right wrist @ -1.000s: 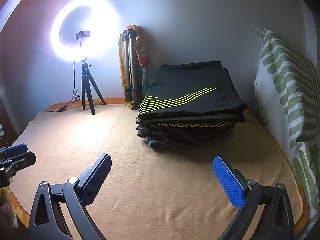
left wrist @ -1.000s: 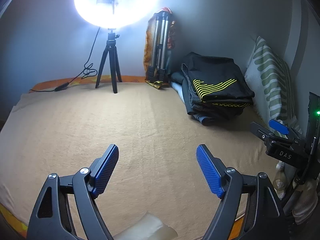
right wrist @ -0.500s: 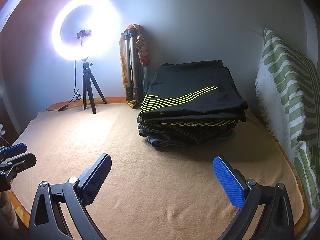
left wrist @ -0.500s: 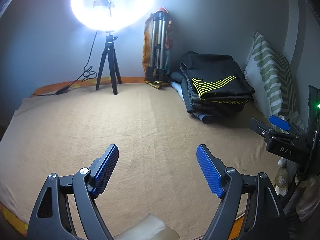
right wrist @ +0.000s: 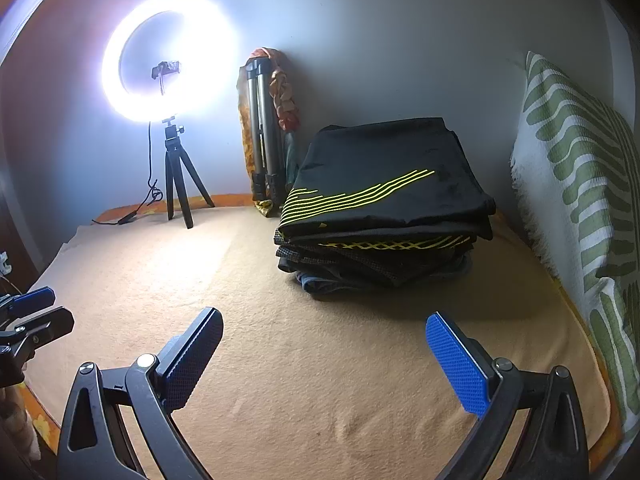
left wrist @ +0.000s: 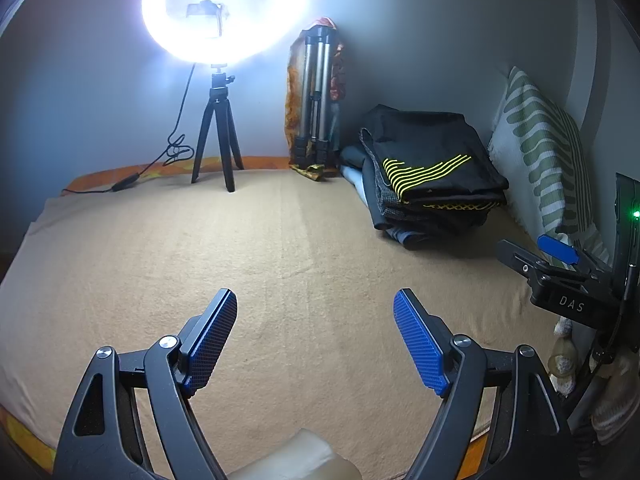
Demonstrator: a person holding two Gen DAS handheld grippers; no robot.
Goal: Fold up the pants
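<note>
Since both hand-held grippers, left (left wrist: 316,336) and right (right wrist: 324,356), hover spread apart and empty over the bare blanket (left wrist: 280,248), the pants likely wait in the stack (right wrist: 384,208) at far right.

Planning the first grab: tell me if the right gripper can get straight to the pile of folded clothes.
Probably yes. The right gripper is open and empty, the pile of folded clothes lies straight ahead, and only bare blanket shows between them.
</note>
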